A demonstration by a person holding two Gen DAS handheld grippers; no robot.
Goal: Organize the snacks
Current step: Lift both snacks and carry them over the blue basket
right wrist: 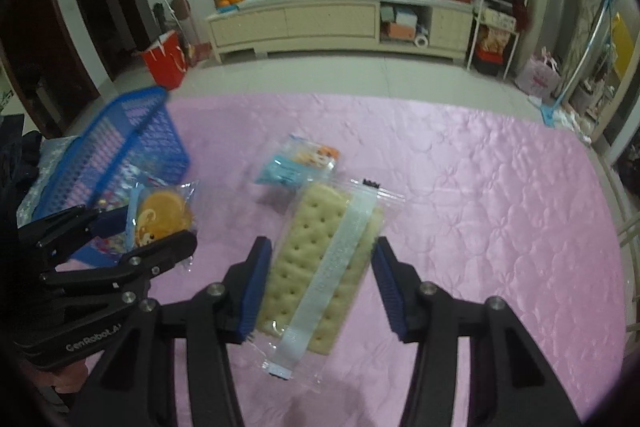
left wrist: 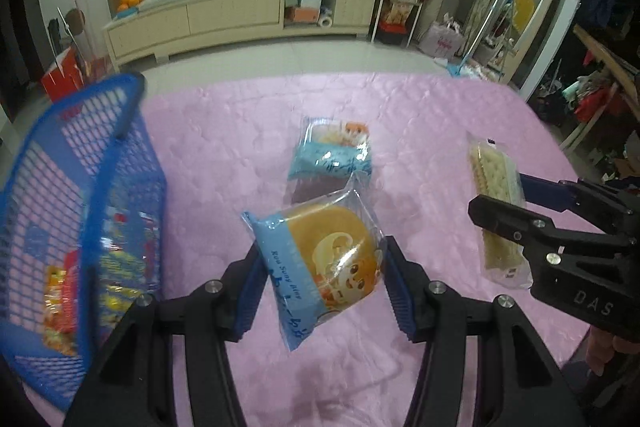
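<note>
While the left gripper grips a bun pack, a blurred blue basket apparently sits just beside.

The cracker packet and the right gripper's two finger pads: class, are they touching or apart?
Cannot tell. In the right wrist view the cracker packet meets the left pad, but pink cloth shows before the right pad.

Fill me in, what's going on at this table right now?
Snacks are being sorted into the blue basket, which already holds a few packets. The left gripper is shut on a wrapped round cake, lifted near the basket. The right gripper straddles a packet of crackers lying on the pink tablecloth, one pad touching it, the other apart, so it isn't gripped yet. One more blue snack packet waits mid-table.
</note>
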